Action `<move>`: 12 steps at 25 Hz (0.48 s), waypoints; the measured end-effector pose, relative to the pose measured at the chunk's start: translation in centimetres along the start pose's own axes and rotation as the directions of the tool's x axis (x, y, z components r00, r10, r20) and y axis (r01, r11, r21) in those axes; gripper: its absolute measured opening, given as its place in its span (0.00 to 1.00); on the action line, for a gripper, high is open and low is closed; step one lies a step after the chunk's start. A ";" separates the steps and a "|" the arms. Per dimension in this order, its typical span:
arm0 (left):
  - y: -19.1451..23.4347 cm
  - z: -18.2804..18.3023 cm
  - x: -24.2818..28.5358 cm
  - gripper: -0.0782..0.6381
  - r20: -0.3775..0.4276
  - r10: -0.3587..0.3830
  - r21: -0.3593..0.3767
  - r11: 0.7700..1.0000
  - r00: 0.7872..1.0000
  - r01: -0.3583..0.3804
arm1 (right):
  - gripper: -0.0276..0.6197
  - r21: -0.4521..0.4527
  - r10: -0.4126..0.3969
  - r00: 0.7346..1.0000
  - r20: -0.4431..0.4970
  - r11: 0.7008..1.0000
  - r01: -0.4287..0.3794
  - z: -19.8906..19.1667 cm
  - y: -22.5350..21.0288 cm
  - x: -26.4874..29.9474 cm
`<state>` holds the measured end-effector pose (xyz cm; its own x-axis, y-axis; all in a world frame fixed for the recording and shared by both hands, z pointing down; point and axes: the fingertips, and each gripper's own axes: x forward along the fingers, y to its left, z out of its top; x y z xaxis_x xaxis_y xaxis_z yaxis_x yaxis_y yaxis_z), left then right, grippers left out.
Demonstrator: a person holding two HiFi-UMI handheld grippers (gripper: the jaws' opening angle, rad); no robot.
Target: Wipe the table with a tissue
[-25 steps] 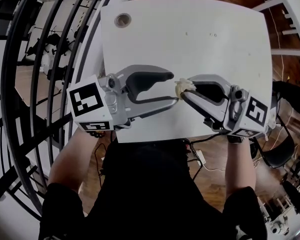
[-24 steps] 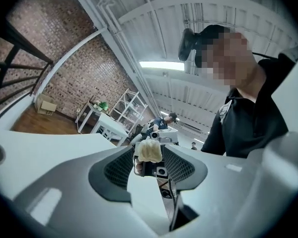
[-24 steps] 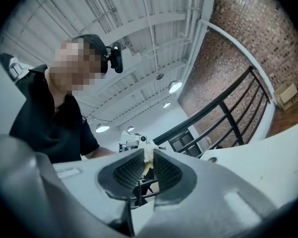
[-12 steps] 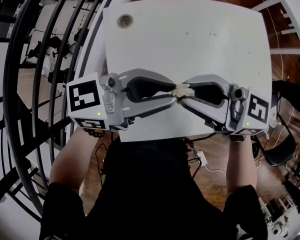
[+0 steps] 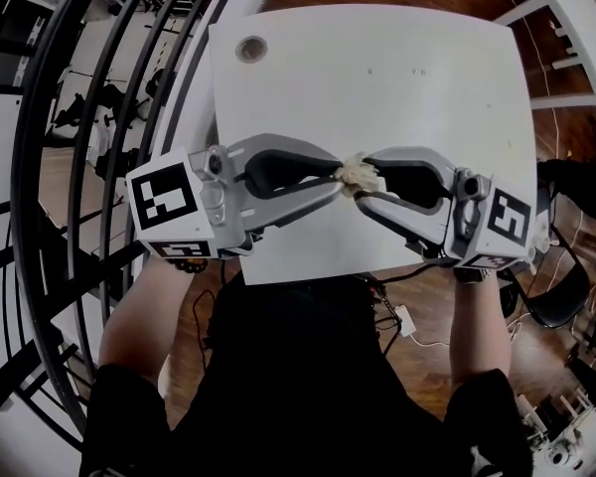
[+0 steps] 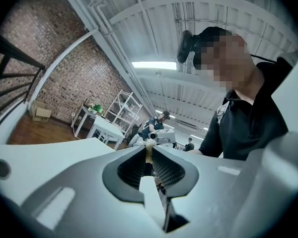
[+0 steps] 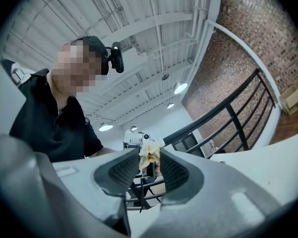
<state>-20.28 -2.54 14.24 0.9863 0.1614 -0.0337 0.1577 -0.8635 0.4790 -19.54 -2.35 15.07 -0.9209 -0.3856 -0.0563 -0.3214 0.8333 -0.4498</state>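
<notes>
Head view: left gripper [image 5: 340,175], jaws just closing, pinches the tissue [image 5: 356,173]; right gripper [image 5: 366,181], jaws just opening around it, seemingly lets go; wiping the table [image 5: 377,68] remains.

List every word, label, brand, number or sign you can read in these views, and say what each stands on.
No readable text in any view.
Left marker cube: black-and-white square patterns only, no letters or digits.
Right marker cube: the same kind of pattern, no letters or digits.
Cardboard box by the brick wall: any print is too small to read.
</notes>
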 end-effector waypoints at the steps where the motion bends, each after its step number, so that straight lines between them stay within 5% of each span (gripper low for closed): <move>1: -0.1 0.0 -0.3 0.19 -0.004 0.011 0.013 1.000 1.000 -0.011 | 0.22 -0.006 -0.015 1.000 0.002 1.000 0.015 0.0 0.1 0.0; 8: 0.9 -0.4 -3.7 0.18 -0.060 0.134 0.140 0.982 0.989 -0.124 | 0.22 -0.044 -0.192 0.981 0.029 0.980 0.193 -0.4 0.2 0.3; 12: 2.5 -0.7 -4.9 0.17 -0.104 0.229 0.225 0.953 0.968 -0.202 | 0.22 -0.077 -0.338 0.940 0.055 0.937 0.341 -0.1 -0.5 -0.6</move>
<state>-24.77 -5.14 16.19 0.9858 0.0076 0.1680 -0.0380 -0.9631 0.2664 -18.81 -2.49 15.37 -0.7447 -0.6655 0.0501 -0.6322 0.6795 -0.3723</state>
